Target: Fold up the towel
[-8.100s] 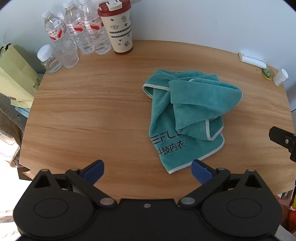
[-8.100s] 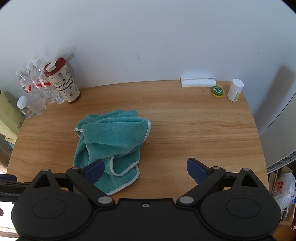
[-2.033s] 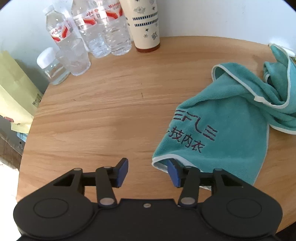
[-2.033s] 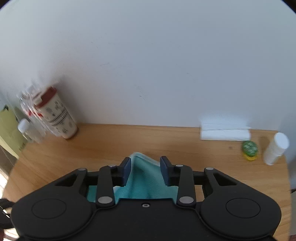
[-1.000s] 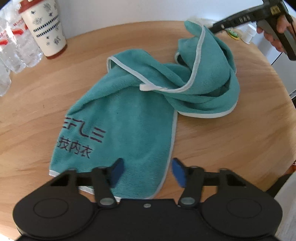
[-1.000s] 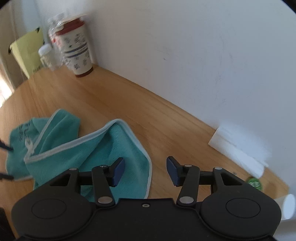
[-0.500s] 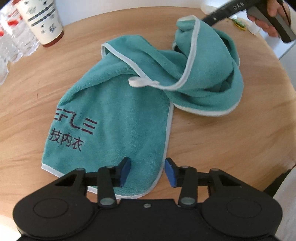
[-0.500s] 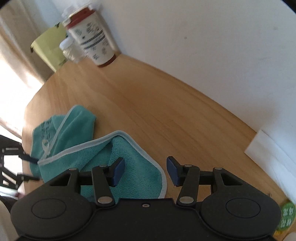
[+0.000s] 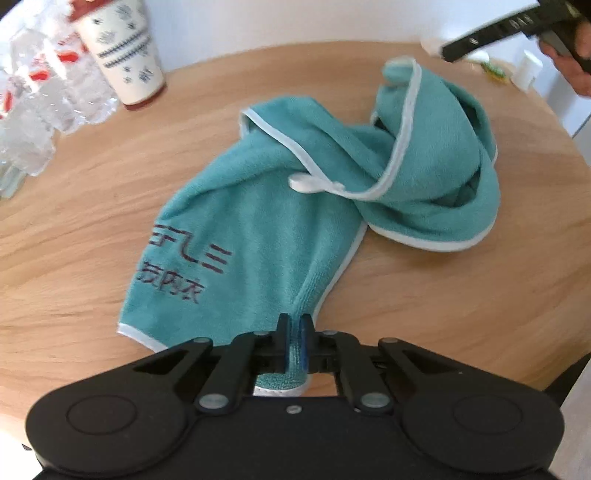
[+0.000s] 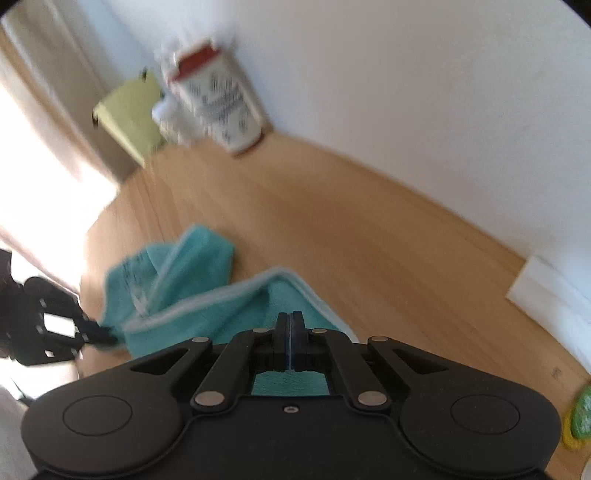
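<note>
A teal towel (image 9: 258,229) with white trim and dark lettering lies crumpled on the round wooden table (image 9: 92,206). Its far end is bunched in a loop at the right. My left gripper (image 9: 294,332) is shut on the towel's near edge, with cloth pinched between the blue pads. In the right wrist view the towel (image 10: 192,291) lies below and ahead of my right gripper (image 10: 291,336), whose jaws are closed together; towel shows just under them, but whether cloth is pinched is not clear. The right gripper's body (image 9: 509,22) shows at the far right of the left view.
A white patterned cup with a red lid (image 9: 125,55) and several water bottles (image 9: 33,103) stand at the far left. A white pill bottle (image 9: 526,74) and a green item (image 10: 583,410) sit at the far right. A folded white paper (image 10: 550,291) lies by the wall.
Both grippers have closed from half open. The left one now pinches the towel's near edge. The right gripper has swung and the view is blurred with motion.
</note>
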